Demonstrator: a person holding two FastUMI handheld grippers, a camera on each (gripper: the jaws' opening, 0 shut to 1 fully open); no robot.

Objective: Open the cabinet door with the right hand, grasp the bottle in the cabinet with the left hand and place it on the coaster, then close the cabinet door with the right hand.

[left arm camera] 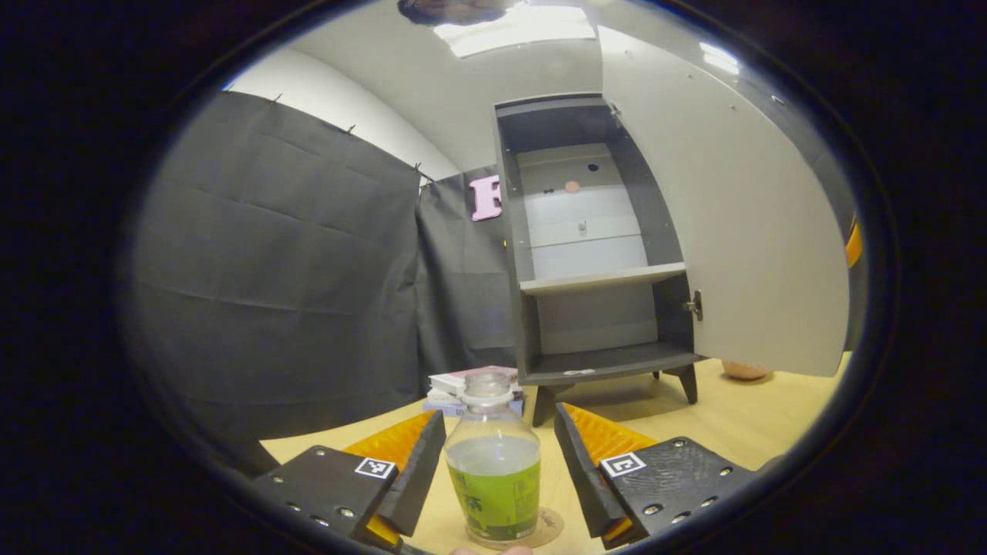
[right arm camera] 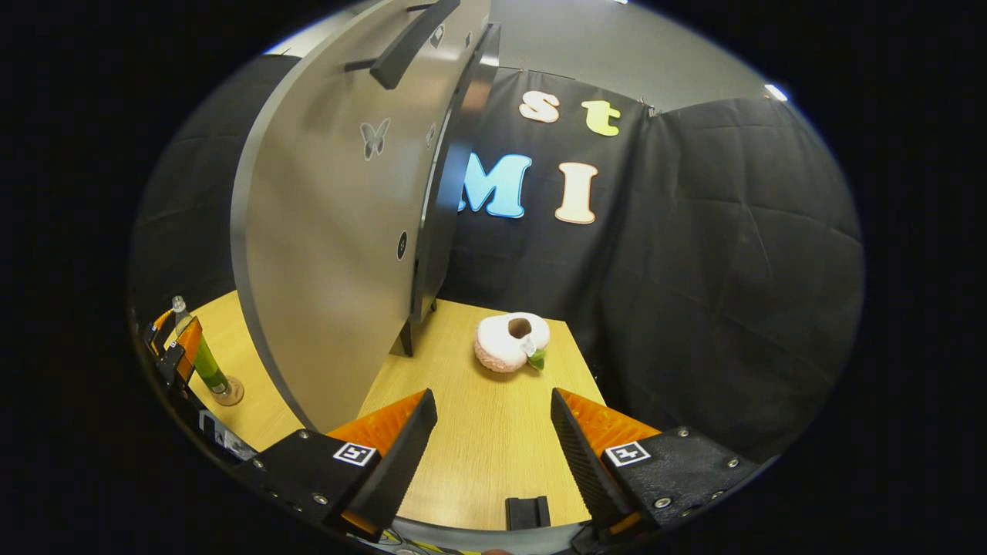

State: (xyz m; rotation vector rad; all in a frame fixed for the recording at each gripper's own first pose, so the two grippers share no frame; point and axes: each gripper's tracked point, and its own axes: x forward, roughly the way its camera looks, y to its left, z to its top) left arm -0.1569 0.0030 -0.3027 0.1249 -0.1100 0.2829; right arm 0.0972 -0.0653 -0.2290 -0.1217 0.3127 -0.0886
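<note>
Look past the work and you have a light wooden table [right arm camera: 493, 447] running under everything. On its far right part lies a pink-and-white plush toy [right arm camera: 510, 341] with a dark hollow on top and a small green bit at its right side. In the left gripper view, a small stack of flat boxes or cards [left arm camera: 472, 383] sits on the table toward the far side, white and pink on top, bluish below. Black cloth [left arm camera: 277, 270] hangs behind.
</note>
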